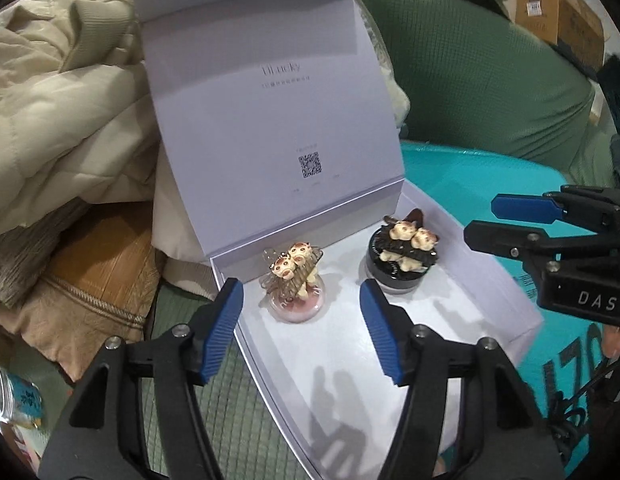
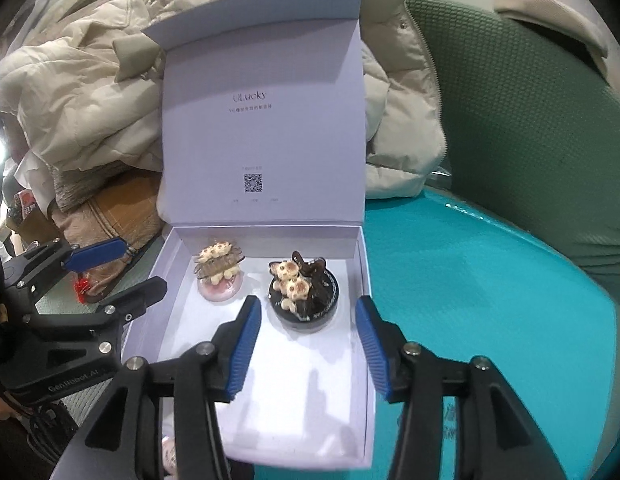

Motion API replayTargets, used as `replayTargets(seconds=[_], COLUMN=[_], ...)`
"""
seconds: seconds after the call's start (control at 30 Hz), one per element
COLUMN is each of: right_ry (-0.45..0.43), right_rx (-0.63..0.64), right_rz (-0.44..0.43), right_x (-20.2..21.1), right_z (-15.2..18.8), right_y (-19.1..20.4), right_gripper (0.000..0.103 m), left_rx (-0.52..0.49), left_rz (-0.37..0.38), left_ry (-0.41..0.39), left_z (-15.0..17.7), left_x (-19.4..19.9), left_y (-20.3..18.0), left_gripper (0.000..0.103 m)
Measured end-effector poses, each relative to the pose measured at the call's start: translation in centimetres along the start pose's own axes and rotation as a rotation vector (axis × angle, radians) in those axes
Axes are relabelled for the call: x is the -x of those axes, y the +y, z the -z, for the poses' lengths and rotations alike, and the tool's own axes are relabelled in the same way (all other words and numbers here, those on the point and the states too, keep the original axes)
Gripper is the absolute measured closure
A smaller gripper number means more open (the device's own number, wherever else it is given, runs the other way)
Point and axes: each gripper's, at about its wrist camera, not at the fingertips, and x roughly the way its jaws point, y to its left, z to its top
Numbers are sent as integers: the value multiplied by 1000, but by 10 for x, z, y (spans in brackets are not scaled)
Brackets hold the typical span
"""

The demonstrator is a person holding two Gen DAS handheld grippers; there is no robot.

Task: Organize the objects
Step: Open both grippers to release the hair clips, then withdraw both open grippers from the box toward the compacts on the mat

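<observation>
Both the left gripper and right gripper hover with jaws apart and empty above the open white box, where the pink jar and black jar sit side by side; a careless dip could topple their hair clips.

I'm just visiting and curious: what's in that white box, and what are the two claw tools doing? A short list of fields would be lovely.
Box: white gift box, lid upright
Left item: pink round jar with a bear hair clip on top
Right item: black round jar with a bear hair clip on top
Left gripper: open, holding nothing
Right gripper: open, holding nothing
Surroundings: teal surface, beige jacket
</observation>
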Motion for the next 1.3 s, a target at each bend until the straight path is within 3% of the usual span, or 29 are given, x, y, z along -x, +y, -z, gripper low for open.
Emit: replayTargets(seconds=[0.13, 0.2, 0.5, 0.67, 0.9, 1.3], right_ry=[-2, -8, -20, -28, -48, -38], right_rx=[-3, 3, 8, 23, 29, -3], right_rz=[10, 25, 58, 72, 87, 87], right_x=[16, 26, 68, 91, 120, 133], right_z=[6, 11, 35, 50, 68, 102], right_y=[2, 4, 7, 14, 23, 28], right_gripper=[48, 48, 42, 41, 38, 37], left_rx=[-4, -13, -37, -54, -74, -106], left_rz=[24, 24, 27, 38, 52, 30], left_ry=[-27, -42, -68, -93, -120, -113], left_z=[10, 13, 20, 26, 35, 53], left_x=[16, -3, 36, 64, 95, 112], left_y=[-8, -22, -37, -46, -57, -67], left_gripper=[37, 34, 32, 22, 16, 12])
